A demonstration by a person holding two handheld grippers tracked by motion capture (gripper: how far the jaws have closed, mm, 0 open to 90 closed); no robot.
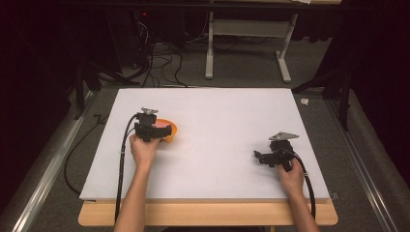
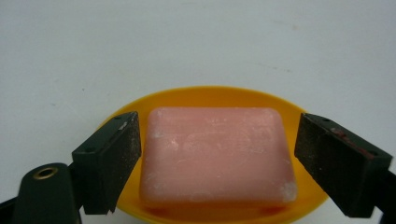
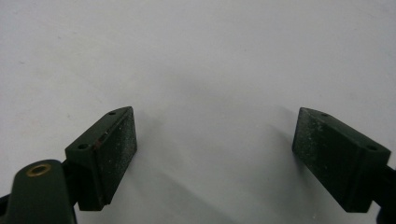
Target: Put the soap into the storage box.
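A white board (image 1: 232,125) is covering a wooden table (image 1: 208,215) and sitting in a dark room over grey carpet, with cables (image 1: 159,63) trailing behind. Near the board's left edge, an orange dish (image 2: 219,95) is carrying a pink soap bar (image 2: 217,154), rectangular, rounded, scuffed white. The left gripper (image 2: 217,161) is straddling the soap, pads not touching. The right gripper (image 3: 215,158) is hanging released near the right edge.
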